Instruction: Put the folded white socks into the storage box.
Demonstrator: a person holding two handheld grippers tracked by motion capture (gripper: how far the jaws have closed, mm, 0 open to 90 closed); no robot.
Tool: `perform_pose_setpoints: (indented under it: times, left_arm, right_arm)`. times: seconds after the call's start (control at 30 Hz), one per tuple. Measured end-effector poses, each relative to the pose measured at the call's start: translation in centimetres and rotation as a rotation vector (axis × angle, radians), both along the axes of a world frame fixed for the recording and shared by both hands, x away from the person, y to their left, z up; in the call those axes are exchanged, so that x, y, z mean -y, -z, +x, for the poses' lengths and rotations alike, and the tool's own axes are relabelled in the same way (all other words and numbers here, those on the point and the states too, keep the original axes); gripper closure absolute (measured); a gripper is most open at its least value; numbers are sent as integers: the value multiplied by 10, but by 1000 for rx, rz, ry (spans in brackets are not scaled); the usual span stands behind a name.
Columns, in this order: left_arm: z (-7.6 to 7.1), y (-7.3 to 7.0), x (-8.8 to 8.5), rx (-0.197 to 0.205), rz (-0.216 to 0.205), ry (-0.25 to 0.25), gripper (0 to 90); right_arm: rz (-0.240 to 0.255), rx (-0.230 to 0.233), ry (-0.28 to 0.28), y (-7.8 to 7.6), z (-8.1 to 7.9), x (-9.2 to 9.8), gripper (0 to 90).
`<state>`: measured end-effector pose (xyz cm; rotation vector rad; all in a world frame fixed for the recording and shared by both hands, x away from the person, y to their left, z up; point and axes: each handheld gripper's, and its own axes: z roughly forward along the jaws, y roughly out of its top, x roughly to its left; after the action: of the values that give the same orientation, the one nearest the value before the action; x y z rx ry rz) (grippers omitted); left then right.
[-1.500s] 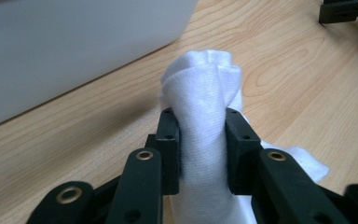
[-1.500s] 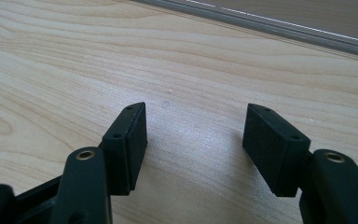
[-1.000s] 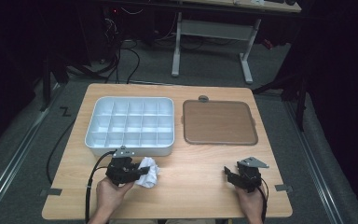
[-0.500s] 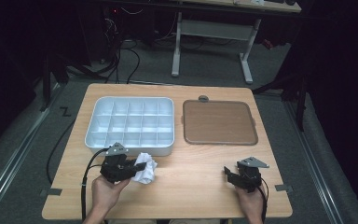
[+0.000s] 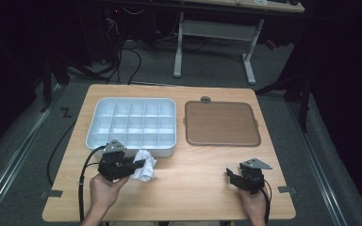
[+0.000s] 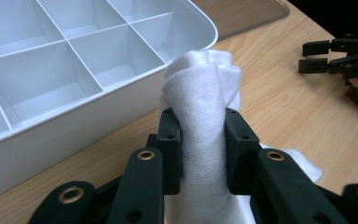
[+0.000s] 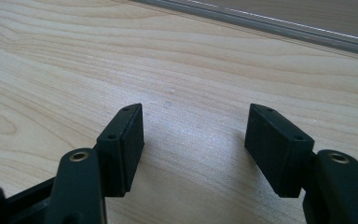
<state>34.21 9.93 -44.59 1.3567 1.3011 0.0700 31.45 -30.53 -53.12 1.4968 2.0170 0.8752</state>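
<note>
Two grippers, left gripper jaws clamping cloth (shifted right), right gripper jaws wide.

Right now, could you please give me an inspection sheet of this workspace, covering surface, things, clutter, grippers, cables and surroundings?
Surface: wooden table, light grain, bare between the two grippers.
Job's things: white divided tray at rear left, its compartments looking empty; brown lid-like panel lying flat to its right; white cloth in front of the tray.
Clutter: small grey round piece behind the panel; tape marks at the table's front corners.
Grippers: left gripper shut on the white cloth, near the tray's front wall; right gripper open, holding nothing, low over bare wood.
Cables: black cable trailing from the left gripper; more on the floor behind.
Surroundings: dark room, white desk frame beyond the table.
</note>
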Motion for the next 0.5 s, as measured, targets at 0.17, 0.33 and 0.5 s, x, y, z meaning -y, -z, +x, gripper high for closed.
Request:
perform_pose_setpoints:
  times: [0.17, 0.33, 0.5]
  left_arm:
    - [0, -10, -3, 4, -15, 1, 721]
    - [-3, -23, -9, 21, -25, 4, 721]
    - [1, -29, -9, 24, -35, 14, 721]
  right_arm:
    - [-1, 0, 0, 0, 0, 0, 379]
    - [-13, 1, 0, 0, 0, -1, 378]
    - [-8, 1, 0, 0, 1, -1, 383]
